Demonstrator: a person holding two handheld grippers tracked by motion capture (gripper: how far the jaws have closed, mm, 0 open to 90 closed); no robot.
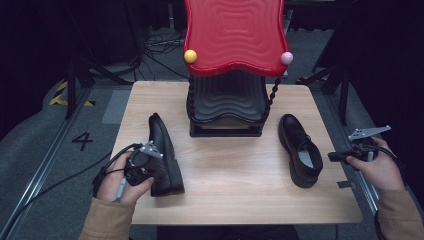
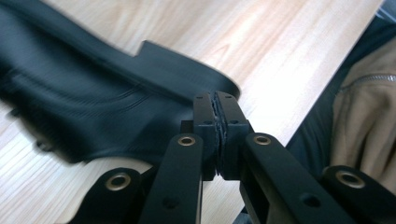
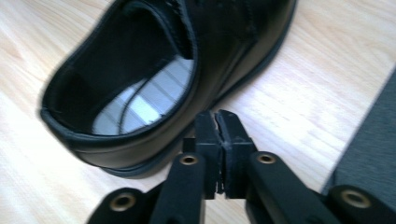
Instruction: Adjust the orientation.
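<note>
Two black leather lace-up shoes lie on a light wooden surface (image 1: 235, 185), one to each side of a black two-tier shoe rack (image 1: 227, 107) topped with a wavy red plastic shelf (image 1: 234, 32). The left shoe (image 1: 165, 152) rests on its side, sole facing the left gripper (image 1: 141, 167), which sits just beside its heel. In the left gripper view its fingers (image 2: 205, 116) are pressed together, empty, near the sole edge. The right shoe (image 1: 300, 147) stands upright, its pale striped insole showing. The right gripper (image 1: 336, 156) hovers close off the surface's right edge, fingers (image 3: 231, 130) together, gripping nothing. A black numeral "4" (image 1: 82, 140) is marked on the grey floor at left.
</note>
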